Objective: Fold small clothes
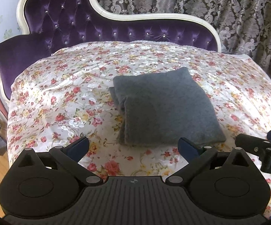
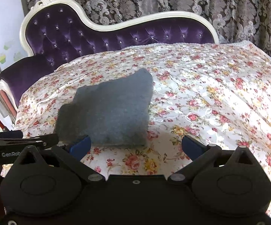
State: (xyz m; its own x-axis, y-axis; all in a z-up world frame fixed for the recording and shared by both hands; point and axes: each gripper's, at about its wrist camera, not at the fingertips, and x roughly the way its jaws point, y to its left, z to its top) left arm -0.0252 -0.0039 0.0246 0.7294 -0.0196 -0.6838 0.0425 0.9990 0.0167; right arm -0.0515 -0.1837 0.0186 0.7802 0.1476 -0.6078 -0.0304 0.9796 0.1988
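Both the left gripper [image 1: 133, 146] and the right gripper [image 2: 135, 145] have their jaws spread wide, holding nothing. Just beyond them the folded grey garment [image 1: 165, 106] lies on the flowered cover [image 1: 60, 97] of the purple chaise [image 1: 69, 22]; its under-layers are hidden.

Open cover all round the folded grey garment [image 1: 165, 106]

Bare floral cover [image 1: 60, 101] lies left, right and behind the garment. Beyond it, the purple tufted backrest [image 1: 98, 28] walls off the far side. Both grippers sit just before its near edge.
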